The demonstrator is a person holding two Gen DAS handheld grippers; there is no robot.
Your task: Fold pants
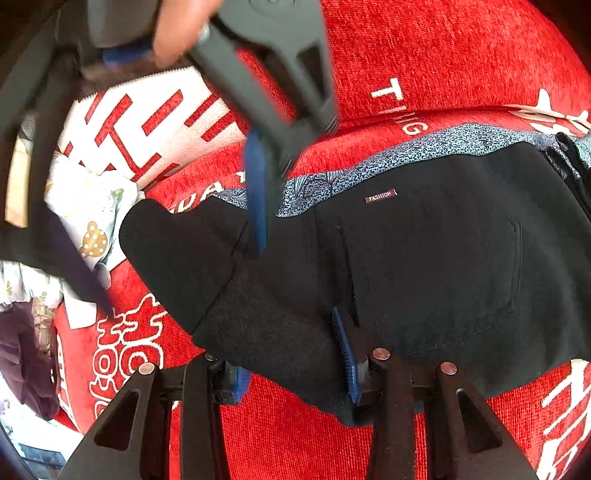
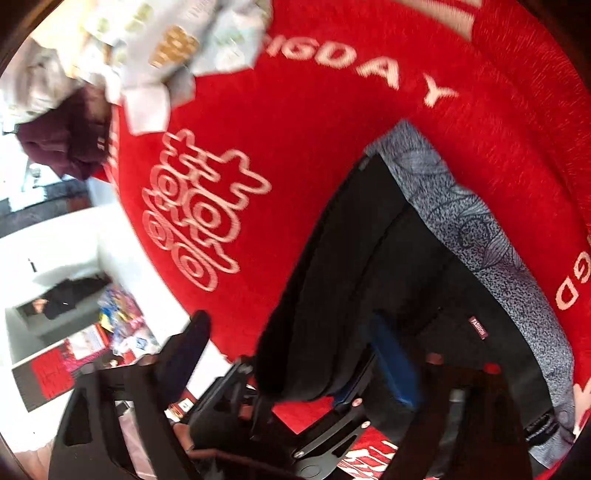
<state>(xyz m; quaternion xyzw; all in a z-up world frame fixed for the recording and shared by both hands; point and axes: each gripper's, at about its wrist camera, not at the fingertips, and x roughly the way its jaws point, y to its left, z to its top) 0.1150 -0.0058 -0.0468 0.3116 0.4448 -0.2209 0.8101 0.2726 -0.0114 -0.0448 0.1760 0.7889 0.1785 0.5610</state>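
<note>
The black pants (image 1: 424,266) lie folded on a red chenille cover (image 1: 443,55), a plush ribbed cloth woven with pale letters and a looping double-happiness emblem (image 2: 199,210). The pants are a matte, slightly fuzzy knit with a stitched back pocket and a small woven tag reading FASHION (image 1: 381,196); along their far edge runs a speckled blue-grey patterned fabric (image 1: 388,158) with leaf-like outlines, and whether it is a lining or a separate garment cannot be told. The left gripper (image 1: 295,369), black angular plastic with ribbed blue pads, is clamped tight on a thick doubled fold of the pants at the near edge, the cloth bunched between its fingers (image 1: 345,350). The right gripper (image 1: 258,206) comes in from above, blurred; one blue pad touches the pants near the patterned edge, and its jaws stand partly apart, not visibly pinching the cloth. A person's hand (image 1: 177,33) holds it. At the cover's far side lie a white cloth with red bars (image 1: 147,118), a pale printed fabric (image 1: 92,206) with a gold dotted figure, and a dark maroon garment (image 2: 62,140). Beyond the cover's edge a white floor or surface and scattered colourful packages (image 2: 118,325) show.
</note>
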